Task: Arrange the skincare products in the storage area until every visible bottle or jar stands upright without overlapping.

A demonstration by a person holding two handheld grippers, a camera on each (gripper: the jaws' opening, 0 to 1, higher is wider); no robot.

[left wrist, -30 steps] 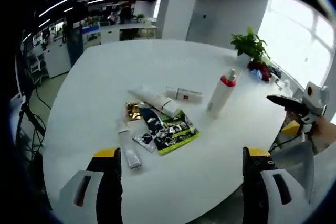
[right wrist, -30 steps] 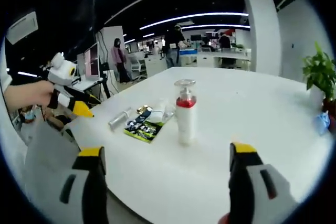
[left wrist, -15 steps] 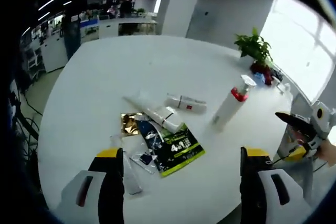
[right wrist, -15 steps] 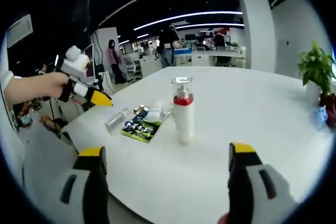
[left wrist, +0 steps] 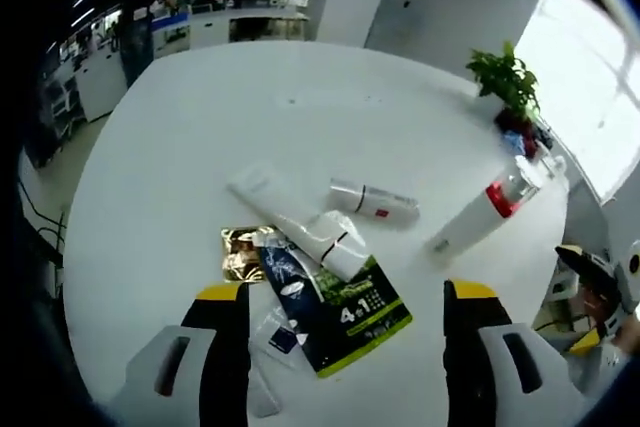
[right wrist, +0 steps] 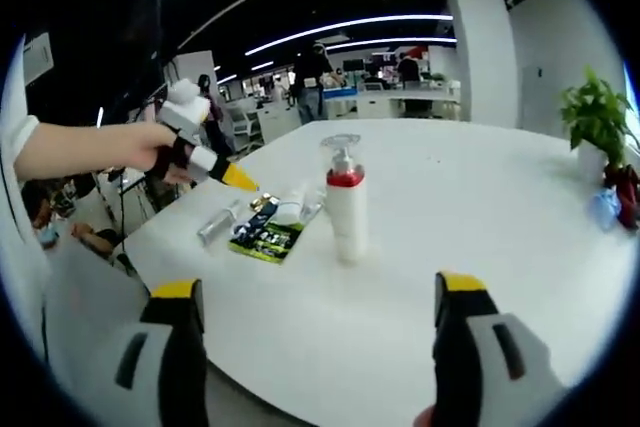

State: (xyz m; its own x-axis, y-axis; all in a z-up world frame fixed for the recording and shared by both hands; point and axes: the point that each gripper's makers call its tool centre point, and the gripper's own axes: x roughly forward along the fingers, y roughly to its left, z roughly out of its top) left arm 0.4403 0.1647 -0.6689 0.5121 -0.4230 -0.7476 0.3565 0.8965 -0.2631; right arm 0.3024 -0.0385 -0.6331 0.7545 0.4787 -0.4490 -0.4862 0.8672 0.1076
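On the white round table (left wrist: 190, 117), a pump bottle (left wrist: 478, 217) with a red collar stands upright. To its left lie a long white tube (left wrist: 295, 217) and a small white bottle (left wrist: 372, 202) with a red mark. The tube's cap end rests on a green-black sachet (left wrist: 340, 307), beside a gold sachet (left wrist: 238, 252). My left gripper (left wrist: 345, 292) hovers open above the sachets. My right gripper (right wrist: 320, 287) is open, a short way from the pump bottle (right wrist: 345, 202). In the right gripper view, a hand holds the left gripper (right wrist: 210, 157) over the sachet (right wrist: 262, 237).
A potted plant (left wrist: 510, 77) and small red and blue items stand at the table's far edge. A slim clear tube (right wrist: 218, 224) lies near the table edge by the sachets. Office desks and people are in the background. The other gripper (left wrist: 592, 272) shows at the right edge.
My left gripper has moved forward and down toward the pile, which now looms larger. In the right gripper view it has come in over the sachets. The products have not moved.
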